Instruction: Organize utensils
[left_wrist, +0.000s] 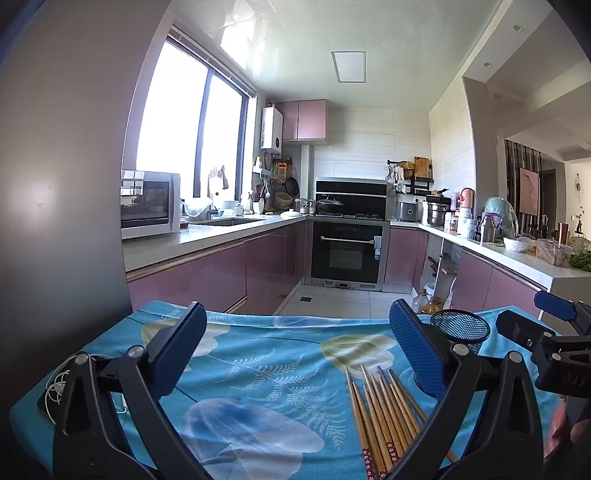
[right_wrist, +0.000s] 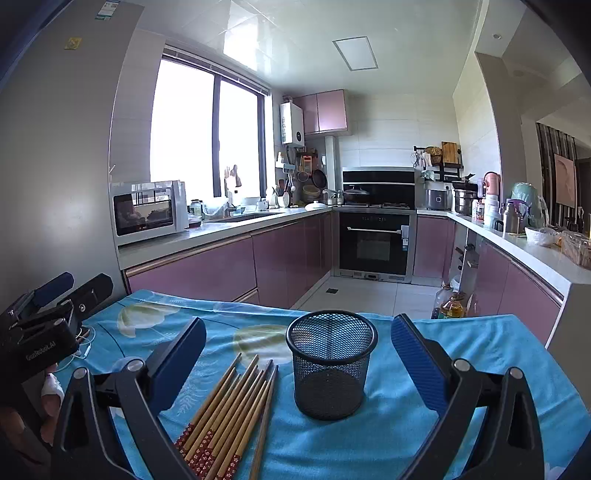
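Several bamboo chopsticks (left_wrist: 384, 413) with red patterned ends lie side by side on the blue floral cloth of the table (left_wrist: 258, 369). An empty black mesh cup (right_wrist: 330, 365) stands upright just right of the chopsticks (right_wrist: 229, 406). My left gripper (left_wrist: 295, 347) is open over the cloth with nothing between its fingers; the chopsticks lie low by its right finger, which half hides the mesh cup (left_wrist: 461, 326). My right gripper (right_wrist: 299, 332) is open, and the cup stands between and beyond its fingers, untouched. Each gripper shows at the other view's edge (left_wrist: 535, 314) (right_wrist: 74, 291).
A white earphone cable (left_wrist: 59, 384) lies at the table's left end. Past the table's far edge are a tiled floor, pink kitchen cabinets (right_wrist: 207, 269) and an oven. Oil bottles (right_wrist: 448, 304) stand on the floor at the right. A grey fridge side (left_wrist: 55, 184) rises on the left.
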